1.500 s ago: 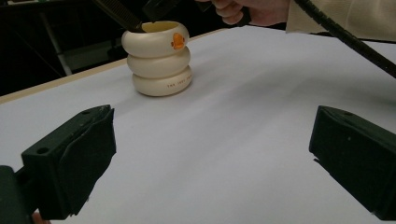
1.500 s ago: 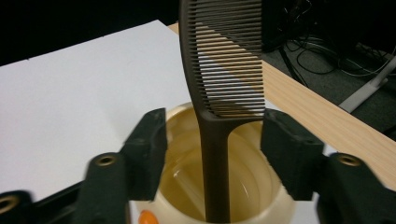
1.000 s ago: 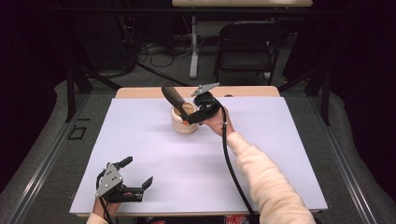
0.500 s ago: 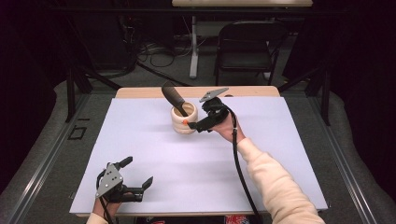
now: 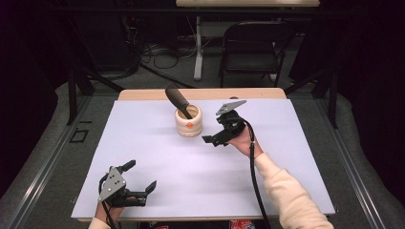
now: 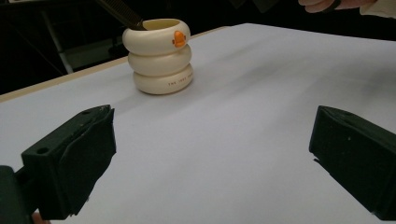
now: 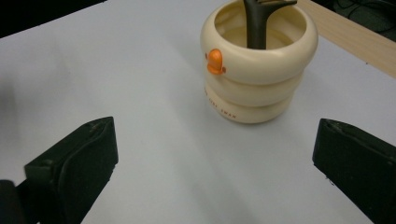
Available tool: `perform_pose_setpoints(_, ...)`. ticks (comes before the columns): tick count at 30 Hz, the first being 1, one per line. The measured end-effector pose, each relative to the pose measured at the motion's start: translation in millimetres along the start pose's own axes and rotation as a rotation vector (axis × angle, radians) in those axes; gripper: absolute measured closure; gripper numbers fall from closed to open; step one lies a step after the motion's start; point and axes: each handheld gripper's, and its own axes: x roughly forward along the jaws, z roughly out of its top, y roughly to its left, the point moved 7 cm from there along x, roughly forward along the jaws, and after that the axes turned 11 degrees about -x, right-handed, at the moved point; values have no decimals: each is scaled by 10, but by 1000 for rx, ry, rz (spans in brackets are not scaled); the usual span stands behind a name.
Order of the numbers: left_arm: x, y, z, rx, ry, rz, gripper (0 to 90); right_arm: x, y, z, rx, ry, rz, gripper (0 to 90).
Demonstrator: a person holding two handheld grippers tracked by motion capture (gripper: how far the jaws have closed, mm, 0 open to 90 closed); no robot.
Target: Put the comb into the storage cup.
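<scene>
- A cream holder made of three stacked rings stands upright on the white table, near the middle of the far edge.
- On the top ring there is a small orange beak-like knob. In the high view it faces the near edge of the table.
- On the lowest ring there is a line of small dark printed letters. They are too small and I cannot read them for sure.
- A dark utensil stands inside the holder. It leans, and its upper end points toward the far left corner of the table.
- In the right gripper view, the lower part of the utensil rests inside against the far wall of the holder.
- The right gripper is just beside the holder, on its right side, and apart from it. It does not touch the holder.
- The fingers of the right gripper have just been opening. Now they are wide apart, with only bare table between them.
- The left gripper is near the near left corner of the table, well apart from the holder.
- Its fingers are also wide apart and hold nothing.
- The far edge of the table shows a strip of light wood.
</scene>
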Motion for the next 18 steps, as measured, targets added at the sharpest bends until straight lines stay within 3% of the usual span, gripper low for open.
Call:
perform_pose_setpoints(8, 15, 9, -2, 3, 5, 4, 6, -90, 86, -235, 14, 12, 7, 0)
perform_pose_setpoints(18, 2, 16, -4, -3, 3, 13, 5, -171, 155, -354, 5, 29, -3, 0)
